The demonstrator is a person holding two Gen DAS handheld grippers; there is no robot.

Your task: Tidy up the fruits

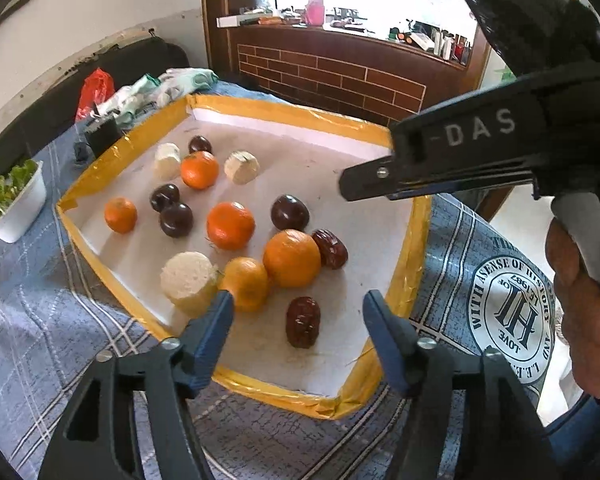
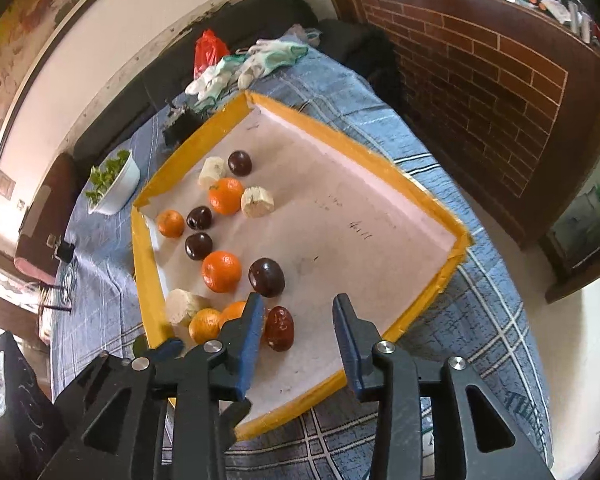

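Fruit lies scattered on the left half of the yellow-rimmed tray [image 1: 404, 280]: oranges [image 1: 230, 225], dark plums [image 1: 289, 212], red dates [image 1: 302, 322]. Left gripper [image 1: 298, 308] and right gripper [image 2: 298, 320] both hover wide apart, empty, at lower centre of their frames.

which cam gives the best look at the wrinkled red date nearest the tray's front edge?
Left wrist: the wrinkled red date lies whole and unblocked between the open left gripper fingers. In the right wrist view I can't pick it out; only one date shows, beside the open right gripper.
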